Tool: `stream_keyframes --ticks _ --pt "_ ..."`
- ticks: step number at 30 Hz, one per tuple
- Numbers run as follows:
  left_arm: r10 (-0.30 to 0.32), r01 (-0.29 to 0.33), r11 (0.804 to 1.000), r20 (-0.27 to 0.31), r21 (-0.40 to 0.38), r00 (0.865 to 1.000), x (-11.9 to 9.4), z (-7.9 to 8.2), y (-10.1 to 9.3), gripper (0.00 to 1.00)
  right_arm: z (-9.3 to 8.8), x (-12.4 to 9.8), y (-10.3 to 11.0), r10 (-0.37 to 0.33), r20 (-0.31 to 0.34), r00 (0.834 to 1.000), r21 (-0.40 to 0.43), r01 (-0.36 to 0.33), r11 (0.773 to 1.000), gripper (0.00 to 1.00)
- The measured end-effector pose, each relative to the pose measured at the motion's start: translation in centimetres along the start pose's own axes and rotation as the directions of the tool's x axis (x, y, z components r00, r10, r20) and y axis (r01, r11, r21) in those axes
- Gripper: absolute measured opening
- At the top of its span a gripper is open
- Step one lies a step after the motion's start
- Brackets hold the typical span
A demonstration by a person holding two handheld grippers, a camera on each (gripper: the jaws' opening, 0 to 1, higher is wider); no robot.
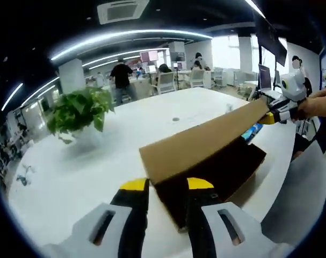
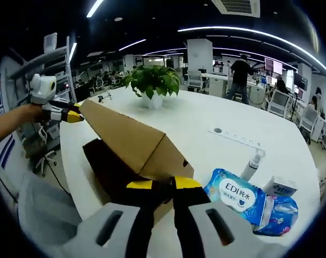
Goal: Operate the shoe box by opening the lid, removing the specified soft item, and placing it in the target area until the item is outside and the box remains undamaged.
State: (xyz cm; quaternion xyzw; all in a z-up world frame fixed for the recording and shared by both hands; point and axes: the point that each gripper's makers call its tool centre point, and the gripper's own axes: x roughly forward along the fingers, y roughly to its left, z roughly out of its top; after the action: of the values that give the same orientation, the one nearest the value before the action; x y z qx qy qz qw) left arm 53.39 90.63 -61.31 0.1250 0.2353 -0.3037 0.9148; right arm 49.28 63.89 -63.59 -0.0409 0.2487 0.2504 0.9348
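Observation:
A brown cardboard shoe box [image 1: 222, 172] lies on the white table with its lid [image 1: 205, 140] swung up and its dark inside showing. My left gripper [image 1: 167, 184] is shut on the lid's near corner. My right gripper [image 1: 270, 118], held by a hand, pinches the lid's far end. In the right gripper view the lid [image 2: 125, 131] slopes from my right gripper [image 2: 163, 184], shut on its corner, up to my left gripper [image 2: 71, 115]. A blue soft wipes packet [image 2: 235, 196] lies on the table right of the box [image 2: 106, 161]. What is inside the box is hidden.
A potted green plant [image 1: 79, 110] [image 2: 152, 80] stands on the table beyond the box. Beside the wipes packet are a second blue pack [image 2: 278, 212], a small white carton [image 2: 281, 188] and a spray bottle [image 2: 253, 161]. People and desks fill the office behind.

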Motion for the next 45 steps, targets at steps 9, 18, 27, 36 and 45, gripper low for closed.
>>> stream_keyframes --ticks 9,18,27,36,45 --pt "-0.028 0.028 1.000 -0.028 -0.012 0.999 -0.2 -1.2 -0.8 0.28 -1.3 0.0 1.3 0.053 -0.020 0.998 -0.048 -0.054 0.997 0.20" --pt "-0.059 0.058 0.998 -0.068 -0.028 0.996 -0.3 -3.0 -1.9 0.33 -3.0 0.1 2.6 0.114 -0.068 0.991 -0.078 -0.119 0.990 0.29" --pt "-0.087 0.083 0.996 -0.109 -0.040 0.990 -0.3 -4.9 -2.8 0.38 -4.6 0.4 3.4 0.160 -0.100 0.982 -0.055 -0.166 0.985 0.36" --pt "-0.101 0.093 0.994 -0.136 -0.063 0.985 0.2 -6.7 -3.4 0.39 -5.8 0.8 3.9 0.188 -0.112 0.976 -0.007 -0.190 0.982 0.40" --pt "-0.114 0.097 0.990 -0.171 -0.104 0.979 0.9 -8.5 -3.6 0.38 -7.2 1.6 4.1 0.207 -0.140 0.968 0.059 -0.201 0.978 0.43"
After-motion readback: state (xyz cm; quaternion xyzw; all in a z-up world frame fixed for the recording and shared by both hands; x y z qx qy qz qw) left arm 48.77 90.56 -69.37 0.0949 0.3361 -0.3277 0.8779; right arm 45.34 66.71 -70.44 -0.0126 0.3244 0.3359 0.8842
